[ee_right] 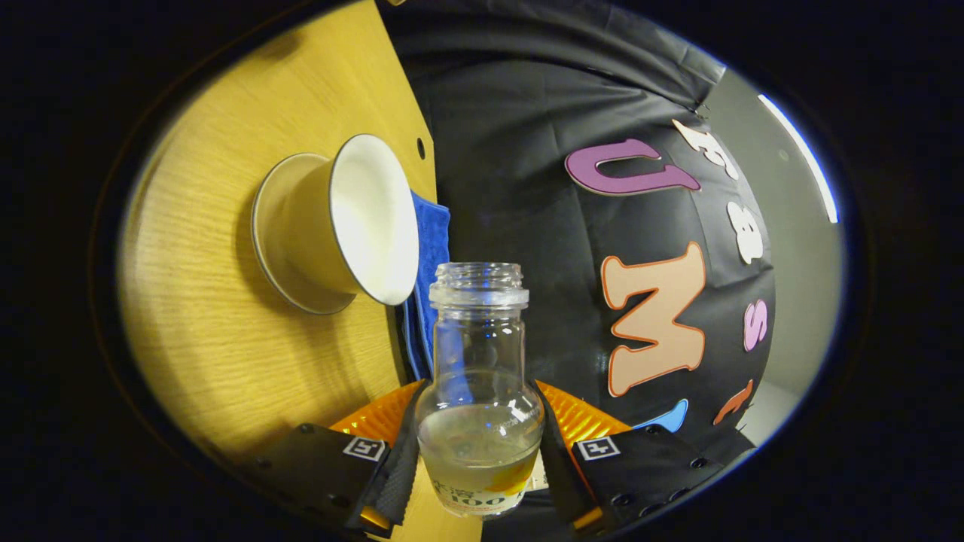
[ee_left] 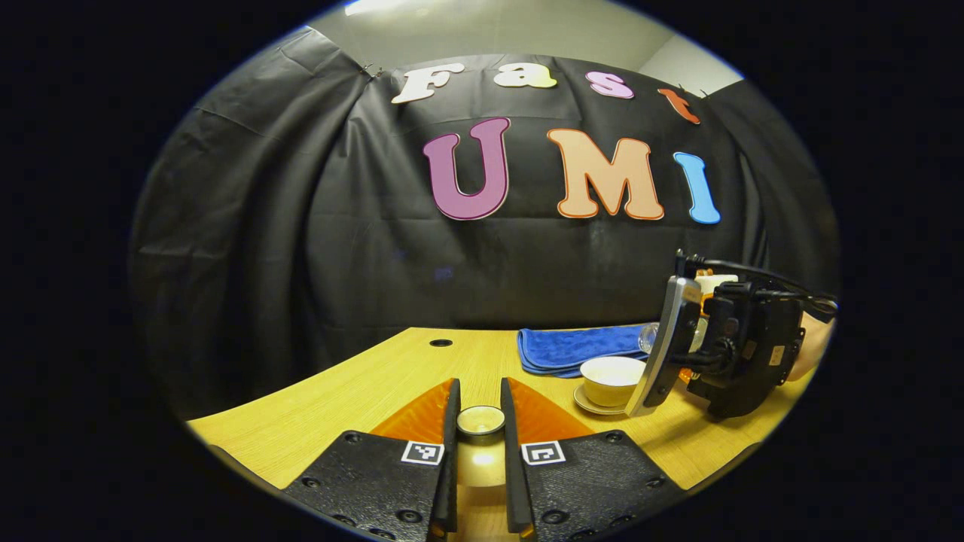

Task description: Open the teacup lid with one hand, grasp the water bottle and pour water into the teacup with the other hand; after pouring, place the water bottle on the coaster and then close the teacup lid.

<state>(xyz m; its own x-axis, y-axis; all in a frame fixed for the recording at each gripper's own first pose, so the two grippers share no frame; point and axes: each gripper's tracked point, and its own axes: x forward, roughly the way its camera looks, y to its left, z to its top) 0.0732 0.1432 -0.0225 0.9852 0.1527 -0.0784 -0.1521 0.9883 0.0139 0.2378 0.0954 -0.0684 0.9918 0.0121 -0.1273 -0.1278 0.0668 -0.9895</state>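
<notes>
My left gripper (ee_left: 480,388) is shut on the teacup lid (ee_left: 480,421), a cream lid with a round knob, held above the near part of the table. The open cream teacup (ee_left: 610,379) stands on its saucer to the right. In the left gripper view, the right gripper (ee_left: 666,354) is tipped over beside the cup. My right gripper (ee_right: 478,391) is shut on a clear glass water bottle (ee_right: 478,331) with no cap and a little water in its belly. This view is rolled on its side, with the teacup (ee_right: 339,226) up to the left of the bottle's mouth.
A folded blue cloth (ee_left: 576,348) lies behind the cup, also seen as the cloth (ee_right: 431,256) past the cup in the right gripper view. The yellow wooden table (ee_left: 361,391) has a small cable hole (ee_left: 440,342) at the back. A hand (ee_left: 813,342) holds the right gripper.
</notes>
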